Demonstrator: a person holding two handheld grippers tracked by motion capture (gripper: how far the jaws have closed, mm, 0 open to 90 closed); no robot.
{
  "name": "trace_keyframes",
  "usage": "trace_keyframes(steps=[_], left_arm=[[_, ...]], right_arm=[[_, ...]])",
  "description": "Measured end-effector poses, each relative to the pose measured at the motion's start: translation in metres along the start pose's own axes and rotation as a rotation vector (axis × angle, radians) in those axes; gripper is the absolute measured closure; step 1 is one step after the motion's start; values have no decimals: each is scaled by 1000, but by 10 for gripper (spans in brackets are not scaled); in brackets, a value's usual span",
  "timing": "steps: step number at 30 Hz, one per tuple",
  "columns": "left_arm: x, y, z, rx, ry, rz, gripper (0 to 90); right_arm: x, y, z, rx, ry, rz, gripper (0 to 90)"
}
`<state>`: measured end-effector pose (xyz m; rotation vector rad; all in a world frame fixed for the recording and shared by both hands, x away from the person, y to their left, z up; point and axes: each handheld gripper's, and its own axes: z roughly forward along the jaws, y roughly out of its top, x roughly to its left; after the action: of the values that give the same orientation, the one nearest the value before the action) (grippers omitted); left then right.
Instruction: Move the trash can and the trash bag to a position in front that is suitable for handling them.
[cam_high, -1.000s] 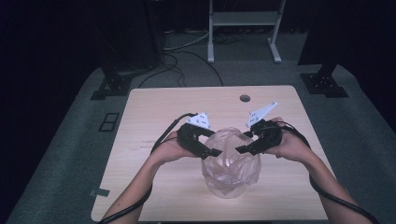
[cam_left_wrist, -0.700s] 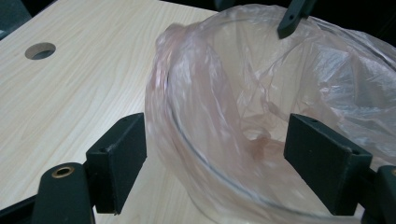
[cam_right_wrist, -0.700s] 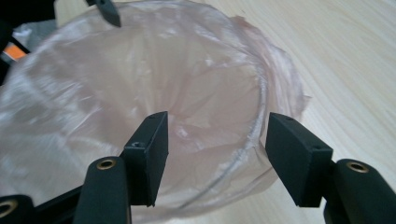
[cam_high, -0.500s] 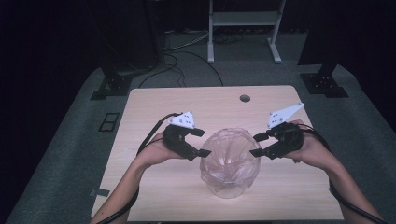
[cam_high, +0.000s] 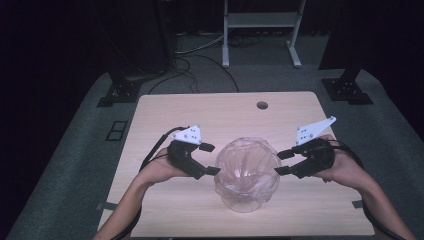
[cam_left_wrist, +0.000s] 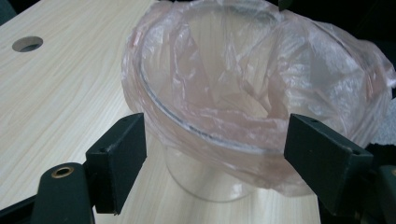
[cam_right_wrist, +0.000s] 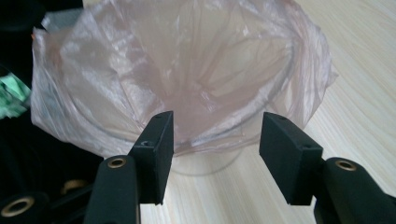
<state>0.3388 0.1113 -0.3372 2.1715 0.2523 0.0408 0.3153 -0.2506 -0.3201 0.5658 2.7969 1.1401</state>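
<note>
Clear bin (cam_high: 247, 197) stands upright on the table (cam_high: 165, 115), near its front-middle, with a thin pinkish bag (cam_high: 247, 165) lining it and folded over the rim. Left gripper (cam_high: 211, 159) at the bin's nine o'clock, just beside the rim, jaws wide, nothing between them. Right gripper (cam_high: 280, 162) at three o'clock (jaws have just been narrowing), open, gripping nothing. Cable hole (cam_high: 262, 105) at twelve, well apart.

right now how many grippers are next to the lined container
2. The left gripper is at the left side of the clear container with its plastic bag liner, jaws open; the right gripper is at its right side, jaws open after just closing a little, nothing gripped.
</note>
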Motion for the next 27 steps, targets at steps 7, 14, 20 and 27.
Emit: trace_keyframes(steps=[7,14,20,27], left_arm=[[-3,-4,4,23,-30,10,197],[-5,-8,8,46,-74,17,196],[-8,-10,12,69,-110,30,190],[-10,-16,14,93,-143,34,188]], right_arm=[[3,-5,0,41,-7,-10,485],[5,-8,1,48,5,-22,497],[7,-7,1,71,17,-45,517],[11,-6,1,90,35,-76,527]])
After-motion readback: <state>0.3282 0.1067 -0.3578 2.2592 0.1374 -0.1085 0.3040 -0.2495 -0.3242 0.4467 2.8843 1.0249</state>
